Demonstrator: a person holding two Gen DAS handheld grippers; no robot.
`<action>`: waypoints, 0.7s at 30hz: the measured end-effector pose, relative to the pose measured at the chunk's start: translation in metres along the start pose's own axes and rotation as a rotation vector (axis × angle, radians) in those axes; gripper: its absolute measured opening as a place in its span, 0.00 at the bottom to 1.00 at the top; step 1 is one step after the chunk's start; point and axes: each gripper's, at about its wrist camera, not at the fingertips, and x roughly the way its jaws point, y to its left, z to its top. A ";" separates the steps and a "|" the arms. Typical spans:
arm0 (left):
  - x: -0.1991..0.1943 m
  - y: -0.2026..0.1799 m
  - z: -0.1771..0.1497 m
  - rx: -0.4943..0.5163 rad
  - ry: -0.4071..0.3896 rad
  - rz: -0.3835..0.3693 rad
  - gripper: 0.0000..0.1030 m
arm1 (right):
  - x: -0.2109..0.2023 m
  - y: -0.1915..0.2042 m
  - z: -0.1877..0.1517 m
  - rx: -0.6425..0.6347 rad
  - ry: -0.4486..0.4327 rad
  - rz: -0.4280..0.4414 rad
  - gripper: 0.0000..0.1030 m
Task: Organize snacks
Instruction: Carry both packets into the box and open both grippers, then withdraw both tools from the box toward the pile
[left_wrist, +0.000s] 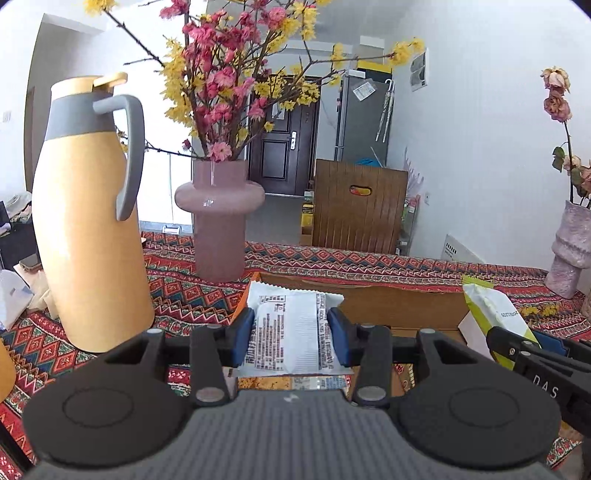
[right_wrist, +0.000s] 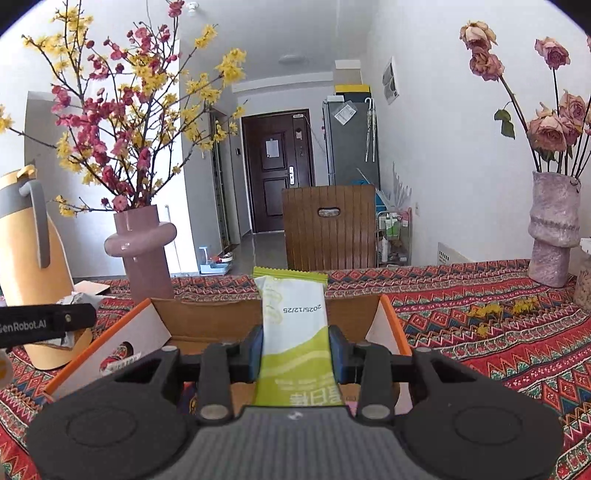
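Note:
My left gripper (left_wrist: 291, 328) is shut on a white snack packet (left_wrist: 290, 325) with black print, held above the left end of an open cardboard box (left_wrist: 388, 302). My right gripper (right_wrist: 295, 350) is shut on a green-and-white snack packet (right_wrist: 293, 317), held upright over the same box (right_wrist: 218, 321), which has orange edges and white flaps. The green packet (left_wrist: 495, 314) and right gripper also show at the right of the left wrist view. The left gripper's arm (right_wrist: 44, 325) shows at the left of the right wrist view.
A yellow thermos jug (left_wrist: 88, 221) and a pink vase of blossoms (left_wrist: 219, 218) stand left of the box on the patterned tablecloth (right_wrist: 498, 332). A mottled vase of roses (right_wrist: 554, 229) stands far right. A wooden chair back (right_wrist: 328, 225) is behind the table.

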 end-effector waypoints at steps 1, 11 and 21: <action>0.004 0.000 -0.003 0.005 0.007 0.006 0.43 | 0.003 0.000 -0.002 0.001 0.012 0.004 0.34; 0.005 0.007 -0.009 -0.001 0.007 0.042 0.51 | 0.009 -0.001 -0.011 0.014 0.052 -0.014 0.39; -0.012 0.007 -0.009 -0.035 -0.086 0.090 1.00 | -0.009 -0.014 -0.011 0.087 -0.016 -0.019 0.99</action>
